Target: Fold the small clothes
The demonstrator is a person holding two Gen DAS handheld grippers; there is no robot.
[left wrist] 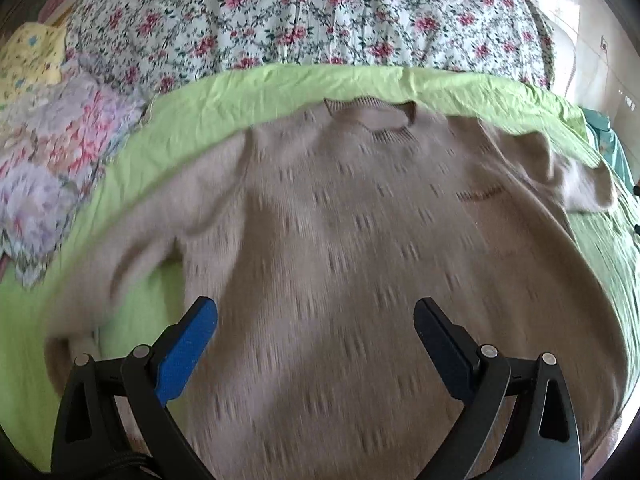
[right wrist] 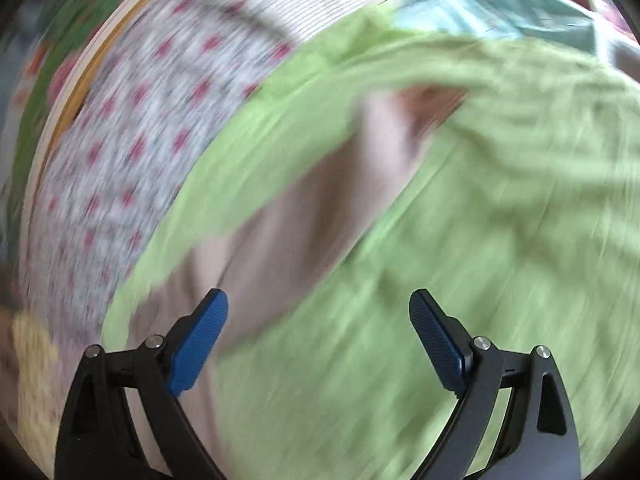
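A beige knit sweater [left wrist: 340, 220] lies spread flat on a light green sheet [left wrist: 280, 80], neckline at the far side, sleeves out to both sides. My left gripper [left wrist: 316, 312] is open and empty, hovering over the sweater's lower body. In the blurred right wrist view, my right gripper [right wrist: 318, 308] is open and empty above the green sheet [right wrist: 480, 240], with one beige sleeve of the sweater [right wrist: 304, 200] running from its left finger up toward the cuff.
A white floral quilt [left wrist: 300, 12] lies behind the green sheet. A pastel patterned blanket [left wrist: 52, 152] and a yellow cloth [left wrist: 28, 56] sit at the left. A teal cloth [right wrist: 500, 0] lies at the far right edge.
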